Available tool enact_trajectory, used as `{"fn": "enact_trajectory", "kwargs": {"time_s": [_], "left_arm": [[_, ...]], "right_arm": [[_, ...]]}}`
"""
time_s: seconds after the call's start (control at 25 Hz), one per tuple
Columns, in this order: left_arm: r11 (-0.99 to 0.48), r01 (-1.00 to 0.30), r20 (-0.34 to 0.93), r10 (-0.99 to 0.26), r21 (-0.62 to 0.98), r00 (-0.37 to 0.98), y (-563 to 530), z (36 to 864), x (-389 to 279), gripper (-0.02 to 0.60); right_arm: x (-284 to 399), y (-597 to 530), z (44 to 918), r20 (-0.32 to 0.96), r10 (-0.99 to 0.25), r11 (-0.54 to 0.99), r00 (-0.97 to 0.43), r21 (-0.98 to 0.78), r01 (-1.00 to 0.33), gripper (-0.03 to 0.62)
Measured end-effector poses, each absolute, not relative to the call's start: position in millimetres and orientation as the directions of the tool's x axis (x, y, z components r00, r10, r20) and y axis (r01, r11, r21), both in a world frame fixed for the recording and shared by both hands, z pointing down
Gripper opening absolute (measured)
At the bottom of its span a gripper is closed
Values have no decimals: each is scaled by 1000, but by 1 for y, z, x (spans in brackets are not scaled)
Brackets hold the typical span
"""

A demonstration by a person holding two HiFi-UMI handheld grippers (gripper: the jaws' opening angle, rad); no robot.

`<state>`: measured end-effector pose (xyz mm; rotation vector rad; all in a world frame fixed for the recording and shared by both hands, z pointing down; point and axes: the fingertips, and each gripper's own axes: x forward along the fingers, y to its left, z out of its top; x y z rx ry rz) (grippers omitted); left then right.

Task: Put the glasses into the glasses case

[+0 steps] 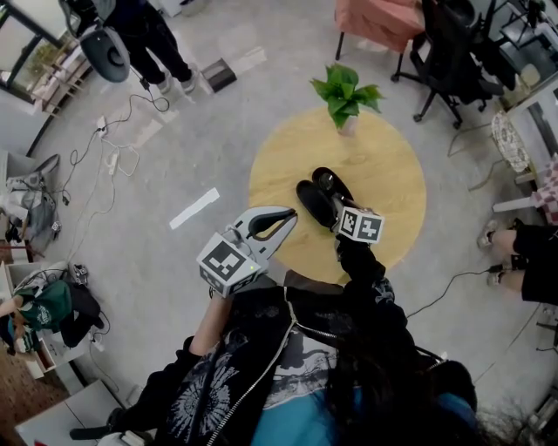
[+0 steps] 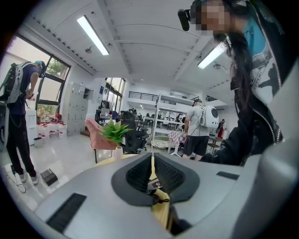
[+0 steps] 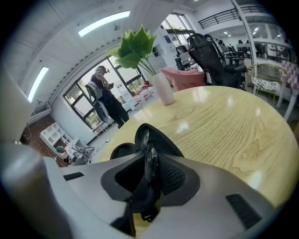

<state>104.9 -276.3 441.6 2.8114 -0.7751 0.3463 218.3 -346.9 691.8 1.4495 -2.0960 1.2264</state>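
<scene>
The black glasses case [image 1: 316, 200] lies open on the round wooden table [image 1: 384, 174], its two oval halves side by side. My right gripper [image 1: 336, 218] reaches down over the case's near end. In the right gripper view the dark-lensed glasses [image 3: 152, 165] stand upright between the jaws of my right gripper [image 3: 148, 156], leaning on the right pad with a dark gap at the left pad, so the jaws are slightly open. The case [image 3: 161, 140] lies just beyond the lenses. My left gripper [image 1: 283, 218] hovers at the table's near left edge, shut and empty [image 2: 152, 161].
A potted green plant [image 1: 344, 94] stands at the table's far side. Cables [image 1: 105, 157] trail across the grey floor at the left. A black office chair [image 1: 449, 52] and a pink seat [image 1: 379, 19] stand beyond the table. A person [image 1: 153, 39] stands far left; a foot [image 1: 506, 235] shows at the right.
</scene>
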Motion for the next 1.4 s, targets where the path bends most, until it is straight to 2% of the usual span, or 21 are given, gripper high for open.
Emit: {"fn": "enact_trajectory", "kwargs": {"time_s": [0.12,0.2,0.92,1.4], "left_arm": [[-842,-522,277,-474,134,836,-275,441,105,26],[-844,-521,277,-473,132,837,-274,440,105,26],[-861,-489,262,-444,139,857,-268,438,107,26],[-884,-439,245,-395,163,885,-259,440,99,26]], "right_arm": [[213,-345,691,665,-596,145,-450,-462,-875,141],[212,-343,690,670,-592,158,-448,-449,-880,155],[212,-331,646,598,-651,215,-467,-445,-869,156],[187,-298,571,473,-705,375,-528,-384,-844,141]]}}
